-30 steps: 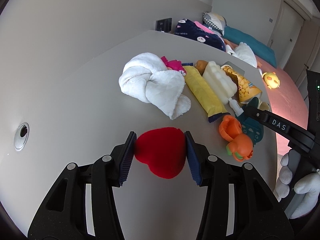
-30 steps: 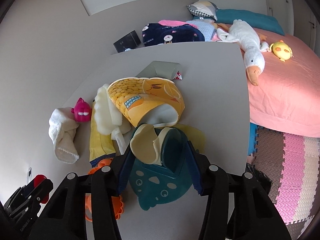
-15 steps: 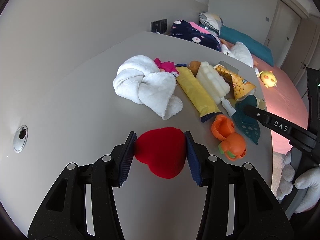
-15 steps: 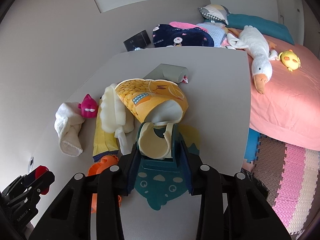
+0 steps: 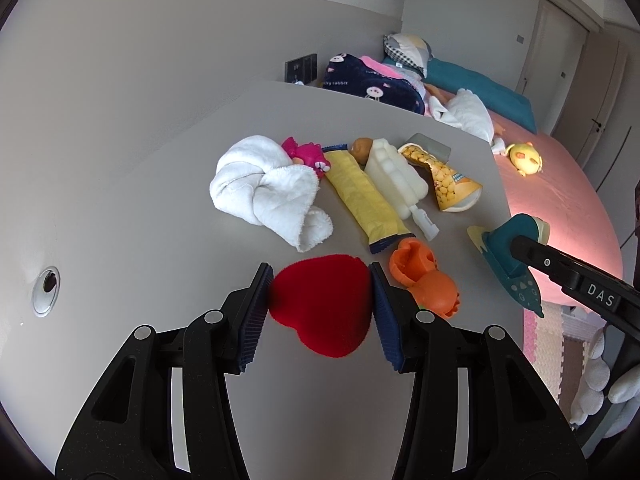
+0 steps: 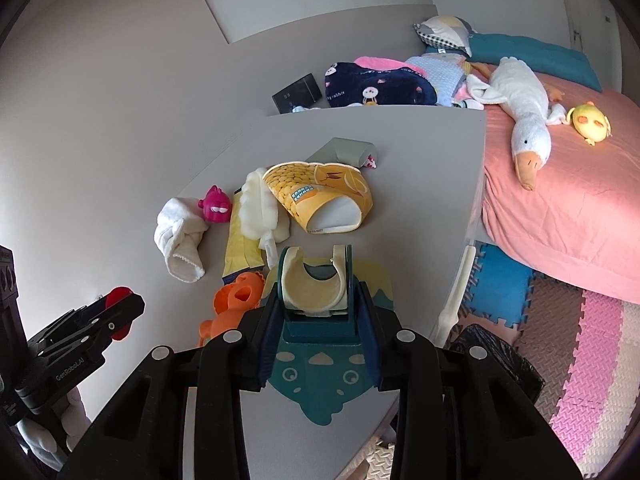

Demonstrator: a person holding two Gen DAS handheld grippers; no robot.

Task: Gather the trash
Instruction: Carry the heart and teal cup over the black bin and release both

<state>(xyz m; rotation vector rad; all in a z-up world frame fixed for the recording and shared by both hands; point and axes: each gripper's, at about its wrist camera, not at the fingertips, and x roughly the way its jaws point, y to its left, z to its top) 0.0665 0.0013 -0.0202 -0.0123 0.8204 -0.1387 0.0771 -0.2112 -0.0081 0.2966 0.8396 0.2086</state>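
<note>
Left wrist view: left tool (image 5: pixel 320 306) pinches a red plush heart (image 5: pixel 322 308) between both pads, above the grey desk (image 5: pixel 120 208); beyond it lie an orange toy (image 5: pixel 424 280), a yellow wrapper (image 5: pixel 364 200) and a white towel (image 5: pixel 264 188). Right wrist view: right tool (image 6: pixel 318 322), jaws just closing, grips a teal fish-shaped holder (image 6: pixel 320 364) over the desk edge. Farther off sit a yellow snack bag (image 6: pixel 320 196), then a pink bed (image 6: pixel 560 208) with a plush goose (image 6: pixel 520 104).

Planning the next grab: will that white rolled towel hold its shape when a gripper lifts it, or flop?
The white towel looks like soft terry twisted loosely, so it would probably sag and partly unroll. Its loose end lies open, likely to dangle. It seems light and unlikely to roll or slip.
</note>
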